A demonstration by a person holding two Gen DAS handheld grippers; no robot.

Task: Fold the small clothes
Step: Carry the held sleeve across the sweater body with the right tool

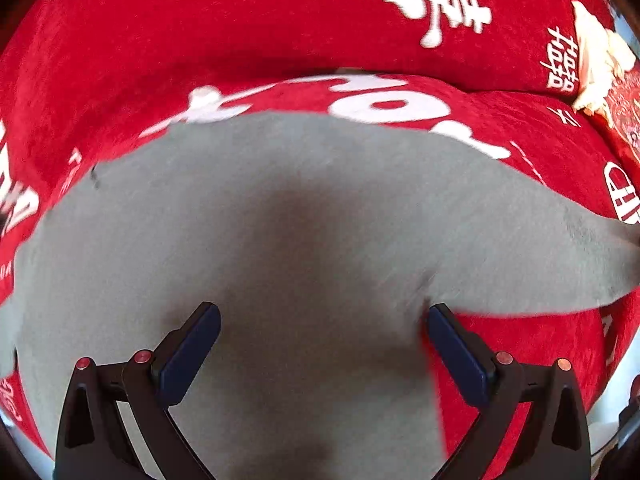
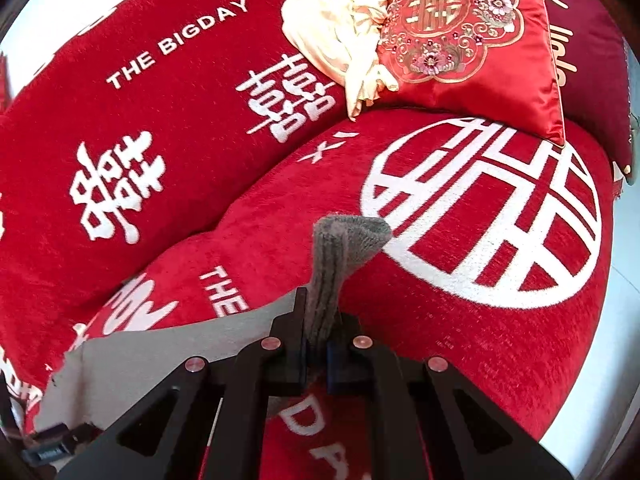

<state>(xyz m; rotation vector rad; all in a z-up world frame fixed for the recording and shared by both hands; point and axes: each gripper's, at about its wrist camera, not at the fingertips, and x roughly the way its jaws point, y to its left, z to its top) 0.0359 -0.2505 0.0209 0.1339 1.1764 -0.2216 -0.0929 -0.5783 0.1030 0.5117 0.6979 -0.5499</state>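
Note:
A grey garment (image 1: 280,220) lies spread flat on the red sofa seat (image 1: 520,136) and fills most of the left wrist view. My left gripper (image 1: 322,320) is open just above it, with the fingers (image 1: 192,352) spread wide over the cloth. My right gripper (image 2: 318,344) is shut on a ribbed grey corner of the garment (image 2: 340,248), which sticks up between the fingers. The flat part of the garment (image 2: 168,352) shows at lower left in the right wrist view.
The red sofa back (image 2: 140,100) with white lettering rises behind the seat. A cream cloth bundle (image 2: 344,36) and an embroidered red cushion (image 2: 460,28) sit at the back right, with a dark red cushion (image 2: 588,64) beside them.

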